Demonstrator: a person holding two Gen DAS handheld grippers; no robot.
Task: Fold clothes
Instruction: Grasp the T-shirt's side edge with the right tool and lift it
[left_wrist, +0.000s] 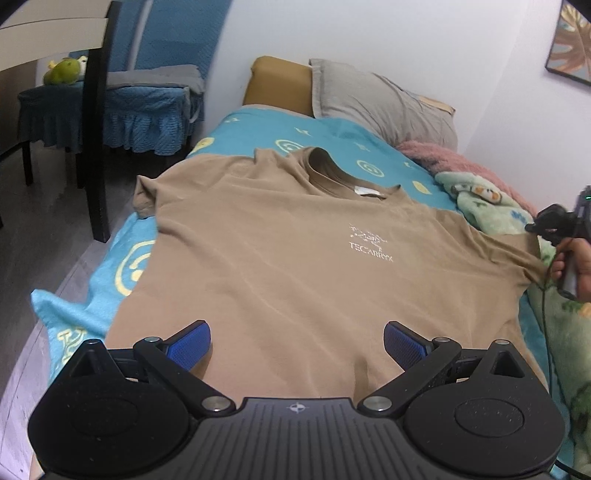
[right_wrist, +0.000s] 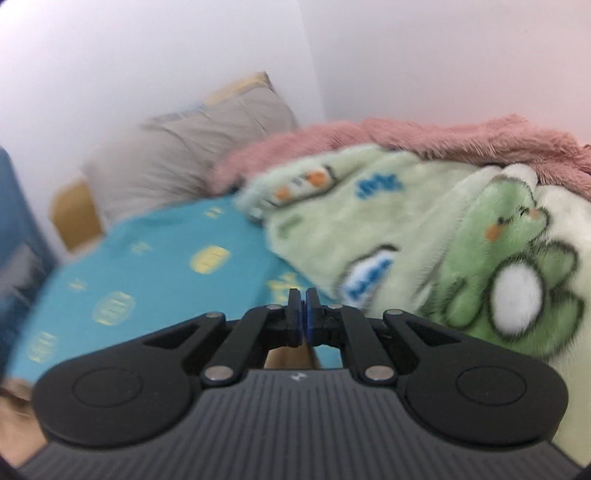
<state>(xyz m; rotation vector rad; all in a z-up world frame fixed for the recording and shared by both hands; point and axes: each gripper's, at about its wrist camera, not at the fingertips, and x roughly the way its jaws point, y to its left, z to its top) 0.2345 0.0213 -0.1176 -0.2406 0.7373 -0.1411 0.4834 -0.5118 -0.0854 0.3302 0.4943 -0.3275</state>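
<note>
A tan T-shirt (left_wrist: 280, 258) lies spread flat, front up, on the blue bed sheet (left_wrist: 258, 129), collar toward the pillow. My left gripper (left_wrist: 297, 343) is open, its blue pads (left_wrist: 188, 349) just above the shirt's bottom hem. My right gripper (right_wrist: 304, 314) has its jaws closed together, over the sheet (right_wrist: 147, 266) beside the fleece blanket; a bit of tan cloth (right_wrist: 291, 358) shows beneath it, but I cannot tell if it is pinched. In the left wrist view the right gripper (left_wrist: 532, 227) is at the shirt's right sleeve (left_wrist: 517, 254).
A grey pillow (left_wrist: 380, 103) lies at the head of the bed. A green and pink fleece blanket (right_wrist: 461, 221) is bunched along the right side by the wall. A chair with a blue cover (left_wrist: 140, 99) and a dark table leg (left_wrist: 98, 129) stand left of the bed.
</note>
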